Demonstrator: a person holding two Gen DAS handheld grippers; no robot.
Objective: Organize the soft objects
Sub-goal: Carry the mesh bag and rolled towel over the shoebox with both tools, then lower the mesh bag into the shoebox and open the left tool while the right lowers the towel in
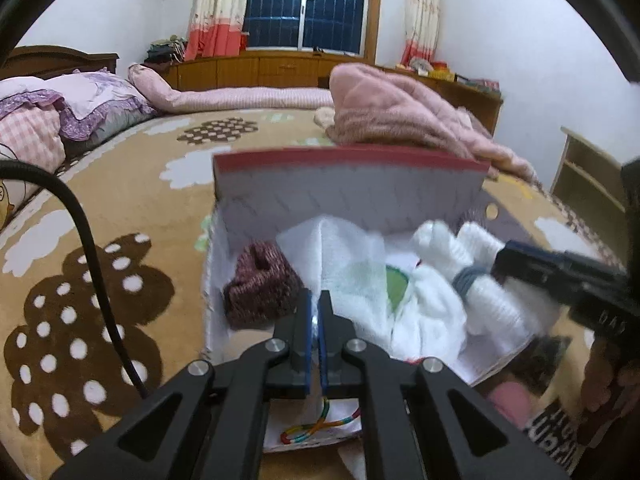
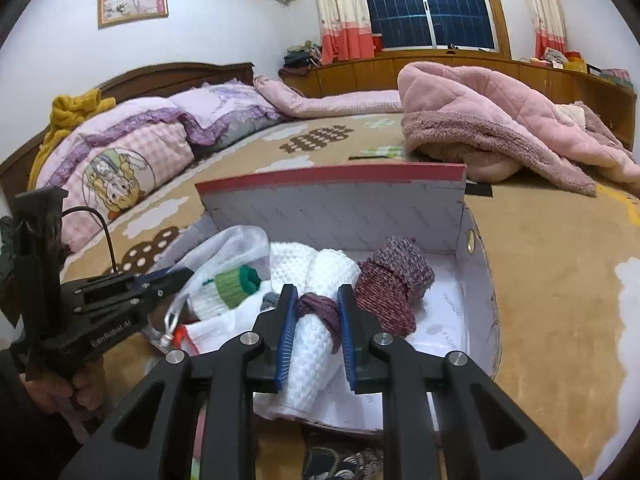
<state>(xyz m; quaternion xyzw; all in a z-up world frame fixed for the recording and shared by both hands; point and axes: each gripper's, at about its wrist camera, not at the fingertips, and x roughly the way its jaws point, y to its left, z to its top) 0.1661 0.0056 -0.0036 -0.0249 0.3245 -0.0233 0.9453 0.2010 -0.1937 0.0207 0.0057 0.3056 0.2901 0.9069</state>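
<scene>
- Right now my right gripper (image 2: 316,312) pinches a rolled white knit sock bundle (image 2: 310,364) between its blue pads, over the near part of the open cardboard box (image 2: 476,280) on the bed; a maroon band (image 2: 320,308) wraps the roll just at the pads.
- Over on the other side, my left gripper (image 1: 318,314) has its fingers pressed together on a thin white mesh bag (image 2: 224,248) at the box's left side, as the right wrist view shows.
- Under the left gripper's fingers, a bit of rainbow-coloured cord (image 1: 320,428) lies on white fabric; what it belongs to I cannot tell.
- Inside the mesh sits a white sock with a green cuff (image 2: 236,284).
- Beside my roll, further in, a maroon speckled sock bundle (image 2: 394,284) rests on the box floor, close to the back wall.
- Behind it stands the box's lid flap (image 2: 336,196), upright, with a red top edge.
- Beyond the box, a brown blanket with dotted cloud shapes (image 1: 80,292) covers the bed.
- Further back, a pink fleece garment (image 2: 492,128) lies heaped to the right, and pillows (image 2: 132,148) lie by the headboard.
</scene>
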